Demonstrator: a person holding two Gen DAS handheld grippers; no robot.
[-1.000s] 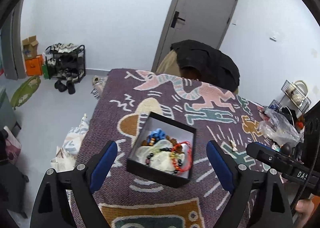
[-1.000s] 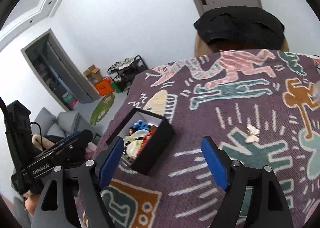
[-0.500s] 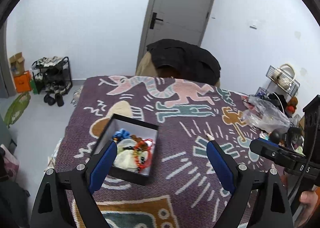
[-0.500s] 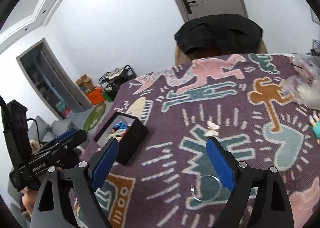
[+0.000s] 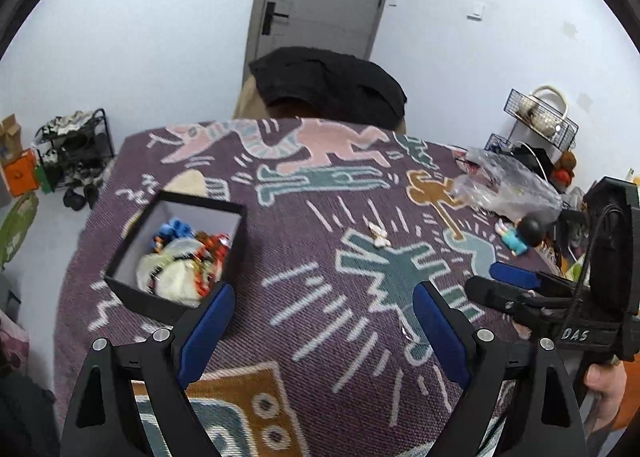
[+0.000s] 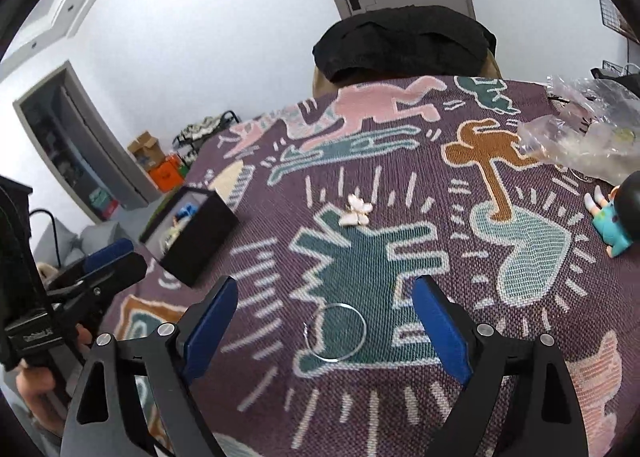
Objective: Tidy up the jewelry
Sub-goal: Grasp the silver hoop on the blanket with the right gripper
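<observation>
A black jewelry box point(image 5: 176, 253) with beaded bracelets and a pale pouch inside sits at the table's left; it also shows in the right wrist view point(image 6: 192, 237). A thin silver ring bangle point(image 6: 335, 331) lies on the patterned cloth between my right gripper's fingers. A small white butterfly clip point(image 6: 356, 213) lies farther out, also in the left wrist view point(image 5: 378, 233). My left gripper point(image 5: 320, 327) is open and empty, right of the box. My right gripper point(image 6: 324, 327) is open and empty, low over the bangle.
A crumpled clear plastic bag point(image 6: 588, 145) and a small doll figure point(image 6: 616, 217) lie at the right. A chair with a black jacket point(image 5: 328, 85) stands behind the table. The patterned purple cloth point(image 5: 344, 193) covers the whole table.
Both grippers have swung right, away from the box. The bangle has come into view between my right gripper's fingers, and the butterfly clip sits farther left.
</observation>
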